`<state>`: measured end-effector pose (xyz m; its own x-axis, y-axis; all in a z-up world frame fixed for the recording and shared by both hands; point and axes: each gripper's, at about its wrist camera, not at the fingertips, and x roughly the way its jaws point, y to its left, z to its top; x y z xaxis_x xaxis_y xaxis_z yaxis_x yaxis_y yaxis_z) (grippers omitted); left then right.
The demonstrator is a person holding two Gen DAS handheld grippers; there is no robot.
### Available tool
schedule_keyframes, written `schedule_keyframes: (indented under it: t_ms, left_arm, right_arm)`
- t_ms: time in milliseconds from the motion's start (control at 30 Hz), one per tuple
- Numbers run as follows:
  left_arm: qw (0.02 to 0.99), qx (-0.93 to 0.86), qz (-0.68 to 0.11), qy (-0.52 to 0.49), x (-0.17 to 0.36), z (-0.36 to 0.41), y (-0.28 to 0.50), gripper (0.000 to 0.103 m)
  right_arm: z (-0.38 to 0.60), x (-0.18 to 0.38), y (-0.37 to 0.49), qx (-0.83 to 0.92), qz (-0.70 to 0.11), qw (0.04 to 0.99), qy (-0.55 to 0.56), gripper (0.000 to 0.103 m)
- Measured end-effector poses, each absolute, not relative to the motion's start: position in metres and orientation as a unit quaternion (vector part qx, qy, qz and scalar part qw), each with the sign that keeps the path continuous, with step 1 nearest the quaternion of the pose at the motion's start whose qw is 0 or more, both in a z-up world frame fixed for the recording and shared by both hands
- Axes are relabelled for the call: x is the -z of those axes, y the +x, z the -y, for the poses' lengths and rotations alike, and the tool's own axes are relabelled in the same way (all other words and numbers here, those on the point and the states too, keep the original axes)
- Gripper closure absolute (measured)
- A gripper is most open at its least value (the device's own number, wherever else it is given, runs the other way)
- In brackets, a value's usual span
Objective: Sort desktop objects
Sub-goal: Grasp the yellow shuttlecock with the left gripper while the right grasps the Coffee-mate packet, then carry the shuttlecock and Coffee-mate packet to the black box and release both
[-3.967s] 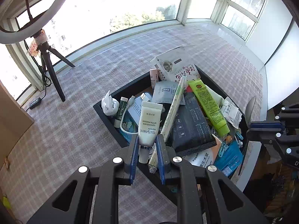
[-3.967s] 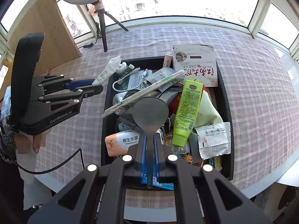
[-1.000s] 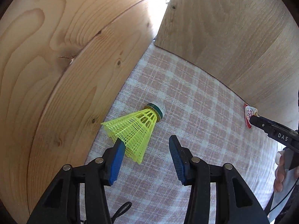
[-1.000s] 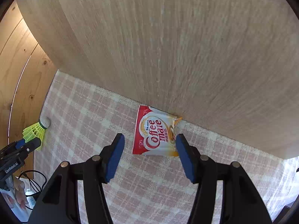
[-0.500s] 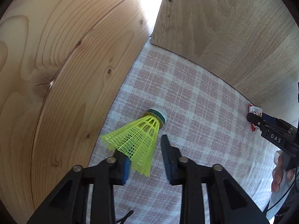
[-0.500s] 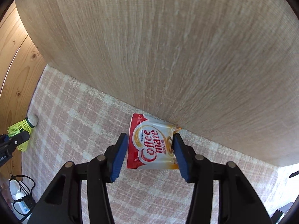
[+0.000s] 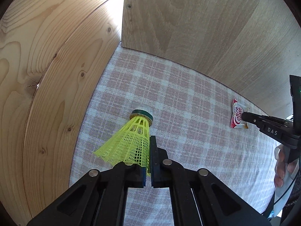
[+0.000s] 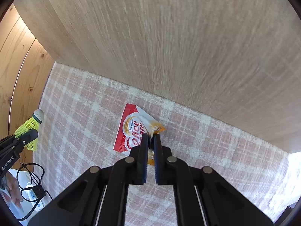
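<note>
left wrist view: left gripper (image 7: 148,156) jaws have just closed, pinching the shuttlecock (image 7: 129,143) skirt. right gripper (image 8: 150,141) jaws have just closed, clamping the creamer packet (image 8: 131,130).

A home setting: a tabletop under a pink-and-white checked cloth (image 7: 184,101), wooden panels (image 7: 197,18) rising at the cloth's far edge, and a white power strip (image 8: 34,197) with black cables below its near-left corner.

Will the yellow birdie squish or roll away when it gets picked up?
The birdie probably squishes a bit: its skirt is thin open mesh, pinched at the edge by the left gripper's fingers. It likely weighs almost nothing. Let go, it might roll in a curve, since it lies on its side on the cloth with a round cork tip.
</note>
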<state>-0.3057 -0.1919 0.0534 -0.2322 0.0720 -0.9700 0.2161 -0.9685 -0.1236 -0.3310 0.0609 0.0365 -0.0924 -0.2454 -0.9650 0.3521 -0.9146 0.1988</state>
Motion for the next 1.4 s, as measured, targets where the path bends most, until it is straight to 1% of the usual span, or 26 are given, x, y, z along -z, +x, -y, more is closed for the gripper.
schedule_keyframes:
  t_ms: [100, 267, 367, 500, 567, 633, 667, 700, 800, 867, 933, 1067, 1167, 1400]
  left_arm:
    - [0.04, 0.781, -0.119, 0.612, -0.062, 0.184, -0.299, 0.101]
    - [0.023, 0.79, -0.101, 0.605, -0.082, 0.154, -0.287, 0.101]
    - [0.008, 0.796, -0.09, 0.598, -0.097, 0.124, -0.278, 0.101]
    - [-0.032, 0.804, -0.056, 0.591, -0.113, 0.067, -0.259, 0.101]
    - [-0.059, 0.805, -0.038, 0.59, -0.118, 0.029, -0.247, 0.101]
    - [-0.089, 0.804, -0.017, 0.588, -0.121, -0.013, -0.235, 0.101]
    - [-0.106, 0.803, -0.008, 0.587, -0.123, -0.035, -0.23, 0.101]
    - [-0.124, 0.801, 0.001, 0.585, -0.124, -0.058, -0.227, 0.101]
    - [-0.182, 0.794, 0.024, 0.579, -0.138, -0.139, -0.212, 0.101]
    - [-0.222, 0.786, 0.039, 0.576, -0.148, -0.194, -0.194, 0.101]
    - [-0.26, 0.776, 0.055, 0.572, -0.153, -0.232, -0.157, 0.101]
    - [-0.326, 0.752, 0.085, 0.567, -0.166, -0.316, -0.111, 0.101]
    - [-0.371, 0.731, 0.11, 0.562, -0.172, -0.368, -0.074, 0.101]
    - [-0.434, 0.688, 0.152, 0.562, -0.159, -0.459, -0.013, 0.101]
  right_arm:
    - [-0.074, -0.043, -0.318, 0.742, -0.025, 0.204, 0.638, 0.098]
    - [-0.11, -0.068, -0.281, 0.749, -0.024, 0.205, 0.63, 0.098]
    - [-0.146, -0.091, -0.251, 0.763, -0.025, 0.193, 0.617, 0.098]
    - [-0.212, -0.115, -0.204, 0.773, 0.002, 0.171, 0.611, 0.098]
    - [-0.23, -0.127, -0.192, 0.775, 0.02, 0.167, 0.609, 0.098]
    - [-0.285, -0.132, -0.175, 0.78, 0.031, 0.158, 0.605, 0.098]
    - [-0.311, -0.143, -0.16, 0.783, 0.037, 0.154, 0.602, 0.098]
    - [-0.32, -0.146, -0.165, 0.784, 0.043, 0.149, 0.601, 0.098]
    - [-0.369, -0.159, -0.135, 0.791, 0.06, 0.128, 0.595, 0.098]
    - [-0.398, -0.164, -0.121, 0.797, 0.07, 0.108, 0.59, 0.098]
    - [-0.447, -0.175, -0.099, 0.8, 0.082, 0.084, 0.588, 0.098]
    - [-0.532, -0.179, -0.053, 0.803, 0.103, 0.031, 0.586, 0.098]
    - [-0.59, -0.182, -0.015, 0.801, 0.121, -0.008, 0.586, 0.098]
    - [-0.701, -0.173, 0.061, 0.788, 0.149, -0.08, 0.591, 0.098]
